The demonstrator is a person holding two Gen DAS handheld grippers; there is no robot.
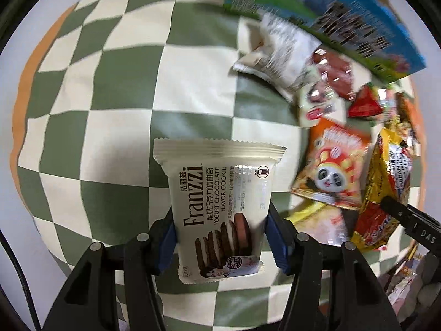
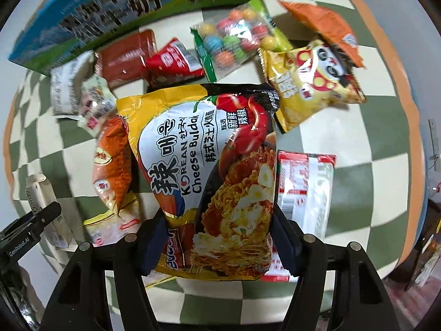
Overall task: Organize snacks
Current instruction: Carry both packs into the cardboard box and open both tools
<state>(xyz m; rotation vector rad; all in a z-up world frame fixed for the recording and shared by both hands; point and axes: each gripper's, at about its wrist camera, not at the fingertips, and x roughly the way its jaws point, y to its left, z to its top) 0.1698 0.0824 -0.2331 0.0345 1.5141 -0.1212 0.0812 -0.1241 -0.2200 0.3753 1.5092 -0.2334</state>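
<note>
A cookie packet [image 1: 220, 209], white with "Franzzi" lettering, is clamped between the blue pads of the left gripper [image 1: 222, 237] and is held clear above the green-and-cream checked cloth [image 1: 110, 88] that covers the worktop. A noodle packet [image 2: 209, 171], yellow and black and marked "Korean Cheese Buldak", is pinched at its lower sides by the right gripper [image 2: 217, 240], whose pads are pressed against both edges; the packet is seen hanging over the heap of other snacks. Behind it a bag of coloured gumballs [image 2: 234, 38], a yellow panda packet [image 2: 311, 82], an orange packet [image 2: 325, 27], a red sachet [image 2: 171, 60] and a red-and-white packet [image 2: 306, 187] are spread on the cloth. A blue-and-green box [image 2: 91, 16] is lying at the far edge, blurred. In the left view the same heap is seen off to the right, with an orange panda packet [image 1: 333, 165] nearest the held cookies, well apart from them.
</note>
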